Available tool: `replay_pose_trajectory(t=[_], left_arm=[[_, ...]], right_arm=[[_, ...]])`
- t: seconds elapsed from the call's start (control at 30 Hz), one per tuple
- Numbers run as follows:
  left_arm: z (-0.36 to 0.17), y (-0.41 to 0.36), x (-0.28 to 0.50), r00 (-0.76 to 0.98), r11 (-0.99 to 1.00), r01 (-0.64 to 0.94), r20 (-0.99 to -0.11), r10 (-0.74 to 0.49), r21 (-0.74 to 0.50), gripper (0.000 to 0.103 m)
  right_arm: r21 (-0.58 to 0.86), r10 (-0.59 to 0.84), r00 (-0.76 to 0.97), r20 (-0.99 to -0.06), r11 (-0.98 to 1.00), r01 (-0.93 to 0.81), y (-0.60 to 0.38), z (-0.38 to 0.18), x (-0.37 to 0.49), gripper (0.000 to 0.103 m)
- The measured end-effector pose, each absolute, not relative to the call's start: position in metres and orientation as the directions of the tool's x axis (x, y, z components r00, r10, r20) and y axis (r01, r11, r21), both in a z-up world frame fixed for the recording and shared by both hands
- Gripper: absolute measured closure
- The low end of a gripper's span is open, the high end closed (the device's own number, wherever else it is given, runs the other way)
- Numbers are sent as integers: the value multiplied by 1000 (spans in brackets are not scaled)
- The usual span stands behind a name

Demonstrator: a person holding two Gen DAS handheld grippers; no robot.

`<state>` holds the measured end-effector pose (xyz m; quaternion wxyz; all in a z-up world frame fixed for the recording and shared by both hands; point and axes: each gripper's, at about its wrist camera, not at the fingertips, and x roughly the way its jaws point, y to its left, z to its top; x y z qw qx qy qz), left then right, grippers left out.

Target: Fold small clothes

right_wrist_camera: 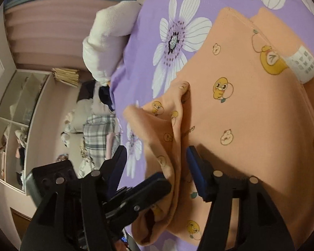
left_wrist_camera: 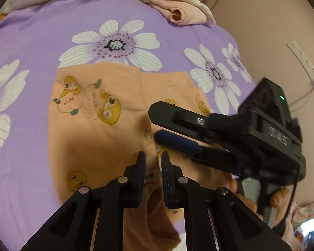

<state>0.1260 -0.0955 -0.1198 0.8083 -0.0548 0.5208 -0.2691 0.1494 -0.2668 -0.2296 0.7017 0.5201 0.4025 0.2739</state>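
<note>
A small orange garment (left_wrist_camera: 106, 129) printed with yellow ducks lies on a purple flowered bedsheet (left_wrist_camera: 41, 35). My left gripper (left_wrist_camera: 153, 158) is shut on a raised fold of the orange cloth near its front edge. My right gripper (left_wrist_camera: 155, 123) reaches in from the right, its fingers apart, just above the same fold. In the right wrist view the right gripper (right_wrist_camera: 157, 150) is open, with a bunched ridge of the garment (right_wrist_camera: 230, 115) rising between its fingers. The left gripper's finger (right_wrist_camera: 148, 186) pinches that ridge lower down. A white care label (right_wrist_camera: 303, 64) shows at upper right.
A folded pale pink garment (left_wrist_camera: 178, 6) sits at the far edge of the bed. A white plush toy (right_wrist_camera: 108, 48) lies at the bed's edge. Beyond are a pink wall (left_wrist_camera: 261, 21), a power strip (left_wrist_camera: 303, 60) and white shelves (right_wrist_camera: 14, 125) with clothes.
</note>
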Motion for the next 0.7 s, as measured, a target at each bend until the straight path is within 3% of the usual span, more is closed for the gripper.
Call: replay_pose_trajectory(t=[0.17, 0.27, 0.37, 0.4, 0.47, 0.53, 0.63, 0.7], left_arm=[[-106, -56, 111, 351, 840, 344, -772, -530, -421, 94], [-103, -36, 103, 385, 853, 327, -767, -513, -407, 94], [-107, -21, 97, 398, 869, 301, -776, -489, -393, 94], [-109, -18, 96, 397, 874, 290, -782, -480, -390, 94], [-111, -14, 94, 400, 882, 277, -789, -466, -380, 94], [-111, -12, 91, 407, 891, 270, -795, -449, -365, 94], [-108, -11, 87, 421, 894, 274, -791, -443, -354, 94], [-106, -10, 86, 428, 895, 277, -788, -442, -351, 94]], right_arm=[[924, 800, 492, -344, 382, 26, -263, -224, 157, 39], [928, 810, 483, -334, 371, 20, -260, -223, 165, 35], [903, 794, 469, -386, 428, 18, -245, -217, 180, 35], [883, 779, 465, -420, 470, 10, -239, -214, 183, 39], [839, 747, 461, -479, 544, -9, -227, -210, 188, 56], [777, 696, 448, -562, 630, -3, -215, -210, 195, 80], [729, 654, 461, -600, 684, -20, -211, -209, 199, 91], [725, 650, 487, -583, 687, -51, -214, -204, 195, 93]])
